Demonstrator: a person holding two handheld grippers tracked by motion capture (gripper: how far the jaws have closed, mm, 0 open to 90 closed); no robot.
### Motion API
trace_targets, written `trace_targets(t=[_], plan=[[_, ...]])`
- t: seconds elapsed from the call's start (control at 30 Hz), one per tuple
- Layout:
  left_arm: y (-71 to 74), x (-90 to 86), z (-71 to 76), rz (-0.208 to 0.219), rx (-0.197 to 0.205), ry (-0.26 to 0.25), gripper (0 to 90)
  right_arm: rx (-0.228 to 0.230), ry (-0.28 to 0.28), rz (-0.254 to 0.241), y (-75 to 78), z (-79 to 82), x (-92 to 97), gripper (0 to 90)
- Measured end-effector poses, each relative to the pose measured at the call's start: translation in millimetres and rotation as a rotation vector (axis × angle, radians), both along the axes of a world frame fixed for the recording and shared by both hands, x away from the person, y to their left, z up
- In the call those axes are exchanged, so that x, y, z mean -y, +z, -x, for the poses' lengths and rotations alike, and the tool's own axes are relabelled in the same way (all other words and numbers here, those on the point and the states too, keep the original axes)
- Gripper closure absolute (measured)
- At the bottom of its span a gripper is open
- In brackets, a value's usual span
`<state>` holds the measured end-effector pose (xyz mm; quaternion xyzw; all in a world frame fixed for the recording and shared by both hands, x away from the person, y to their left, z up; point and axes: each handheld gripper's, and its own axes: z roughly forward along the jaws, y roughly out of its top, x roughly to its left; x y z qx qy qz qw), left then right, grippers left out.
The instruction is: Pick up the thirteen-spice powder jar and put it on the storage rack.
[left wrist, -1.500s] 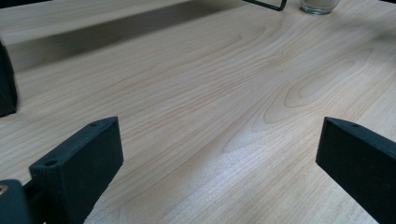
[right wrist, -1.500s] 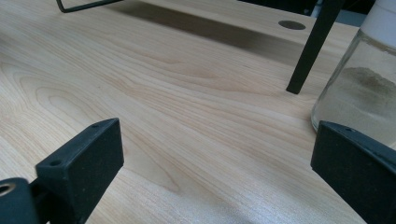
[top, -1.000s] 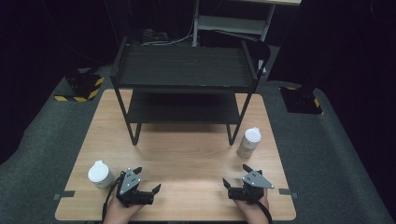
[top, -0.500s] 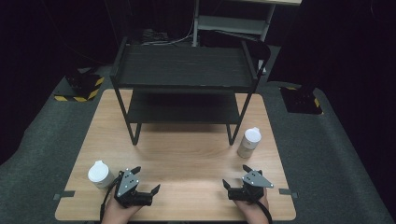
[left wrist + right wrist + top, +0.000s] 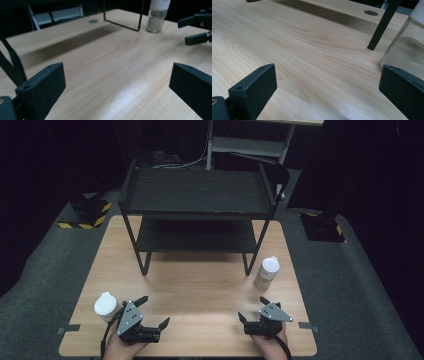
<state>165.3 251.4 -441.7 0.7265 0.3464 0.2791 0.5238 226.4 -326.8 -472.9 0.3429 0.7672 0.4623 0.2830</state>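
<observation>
Two white-capped bottles stand on the wooden table (image 5: 200, 290). One bottle (image 5: 105, 306) is at the front left, right beside my left hand. The other bottle (image 5: 267, 272), with pale powder inside, stands by the rack's right front leg. My left gripper (image 5: 156, 310) is held near the front edge, open, with nothing between its fingers (image 5: 45, 82). My right gripper (image 5: 251, 307) is at the front right, open and empty; its jaws have just been opening a little. In the right gripper view the powder bottle (image 5: 407, 50) stands just beyond the right finger (image 5: 402, 85).
A black two-level wire rack (image 5: 197, 195) stands on the back half of the table; its legs (image 5: 382, 27) come down near the powder bottle (image 5: 157, 15). Bare wood lies between the two grippers. My right gripper (image 5: 197, 27) shows across the table in the left gripper view.
My left gripper has lifted a little off the table. The right gripper and both bottles have stayed where they were.
</observation>
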Motion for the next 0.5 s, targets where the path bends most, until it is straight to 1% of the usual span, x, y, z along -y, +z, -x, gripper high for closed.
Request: trace_targets(t=[0.13, 0.2, 0.27, 0.3, 0.43, 0.5], plan=[[10.2, -7.1, 1.0, 0.010, 0.016, 0.005, 1.2, -0.004, 0.001, 0.001, 0.5, -0.9, -0.1, 1.1], [15.9, -12.1, 2.7, 0.004, 0.024, 0.014, 1.3, -0.005, 0.002, -0.002, 0.4, -1.0, 0.3, 1.1], [17.3, -13.9, 3.4, 0.004, 0.026, 0.018, 1.3, -0.006, 0.002, -0.002, 0.6, -1.3, 0.4, 1.1], [18.7, -17.5, 5.3, 0.008, 0.031, 0.029, 1.3, -0.006, 0.002, -0.001, 0.6, -1.4, 0.3, 1.1], [20.9, -24.4, 7.2, 0.014, 0.034, 0.045, 1.2, -0.004, 0.001, 0.001, 0.6, -0.9, -0.2, 1.1], [22.5, -28.4, 9.3, 0.010, 0.039, 0.059, 1.2, -0.003, 0.000, 0.002, 0.5, -0.7, -0.4, 1.1]])
